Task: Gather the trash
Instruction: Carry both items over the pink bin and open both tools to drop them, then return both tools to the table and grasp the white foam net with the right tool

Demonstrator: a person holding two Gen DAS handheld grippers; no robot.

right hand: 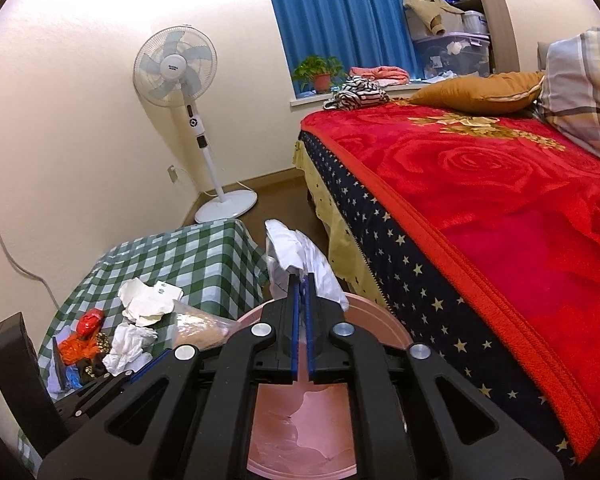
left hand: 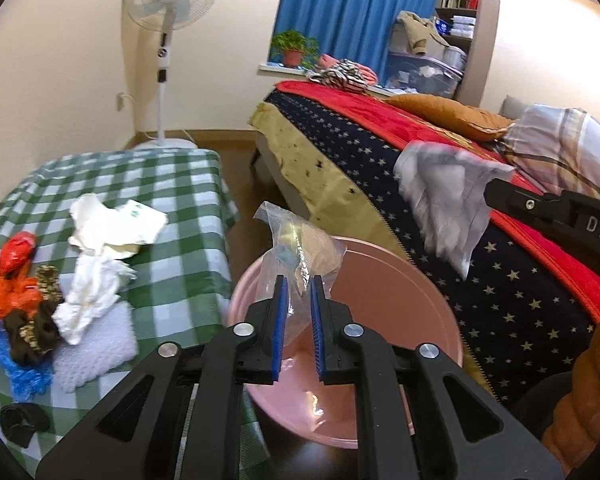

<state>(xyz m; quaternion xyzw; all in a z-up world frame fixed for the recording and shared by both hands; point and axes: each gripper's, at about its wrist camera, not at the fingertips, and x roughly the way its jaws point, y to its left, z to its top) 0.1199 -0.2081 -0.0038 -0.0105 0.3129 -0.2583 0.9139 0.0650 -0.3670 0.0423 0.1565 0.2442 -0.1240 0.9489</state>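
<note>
My left gripper [left hand: 299,280] is shut on a clear plastic bag [left hand: 300,248] and holds it over the pink basin [left hand: 400,300]. My right gripper [right hand: 302,278] is shut on a crumpled white paper [right hand: 296,256], above the same pink basin [right hand: 300,432]; that paper also shows in the left wrist view [left hand: 444,200]. More trash lies on the green checked table [left hand: 180,184]: white crumpled paper [left hand: 100,240], orange-red plastic [left hand: 8,276], a blue bag [left hand: 24,372] and brown wrappers [left hand: 32,332].
A bed with a red blanket [right hand: 500,200] and star-patterned cover [left hand: 500,300] stands right of the basin. A standing fan [left hand: 168,40] is in the far corner. A white foam sheet [left hand: 96,352] lies at the table's near edge.
</note>
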